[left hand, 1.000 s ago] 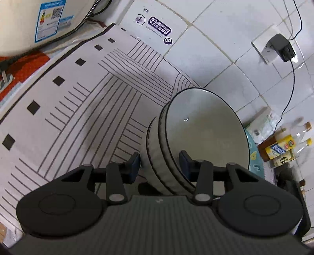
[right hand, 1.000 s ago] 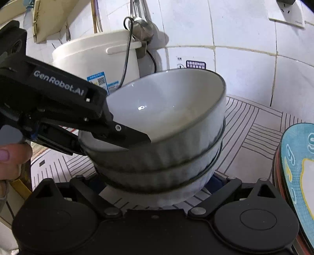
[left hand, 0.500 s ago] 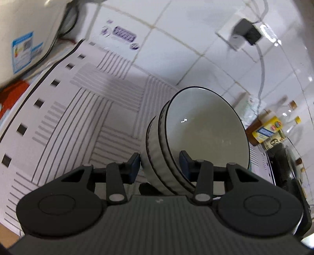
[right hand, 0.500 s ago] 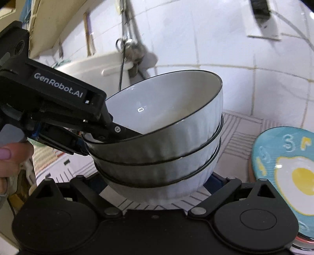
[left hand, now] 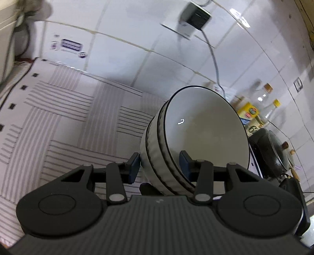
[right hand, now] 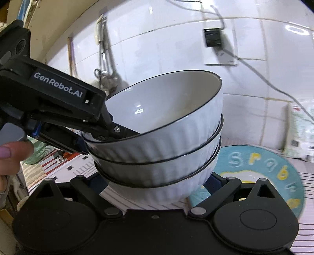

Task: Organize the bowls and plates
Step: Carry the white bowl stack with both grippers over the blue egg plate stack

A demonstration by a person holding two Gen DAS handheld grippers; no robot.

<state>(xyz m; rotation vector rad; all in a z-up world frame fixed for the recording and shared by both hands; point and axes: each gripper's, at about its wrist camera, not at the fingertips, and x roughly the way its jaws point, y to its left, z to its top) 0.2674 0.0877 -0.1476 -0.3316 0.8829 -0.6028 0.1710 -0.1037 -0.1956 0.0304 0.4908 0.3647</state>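
Note:
A stack of three white ribbed bowls with black rims (right hand: pixel 162 145) is held in the air by both grippers. My left gripper (left hand: pixel 160 164) is shut on the stack's rims (left hand: pixel 157 155), one finger inside the top bowl, one outside; it shows from the side in the right wrist view (right hand: pixel 98 135). My right gripper (right hand: pixel 157 182) is shut on the bottom bowl's base; its fingertips are mostly hidden under the bowl. A blue plate with a fried-egg picture (right hand: pixel 261 174) lies on the counter, behind and to the right of the stack.
A striped white mat (left hand: pixel 68 121) covers the counter below. A white tiled wall (left hand: pixel 127 51) with a socket and charger (left hand: pixel 194 17) is behind. Bottles (left hand: pixel 255 109) and a dark pot (left hand: pixel 274 151) stand at the right. Hanging utensils (right hand: pixel 106 74) are on the wall.
Both grippers have lifted the bowl stack higher and carried it right, toward the blue plate. The rice cooker has left both views. The grips are unchanged.

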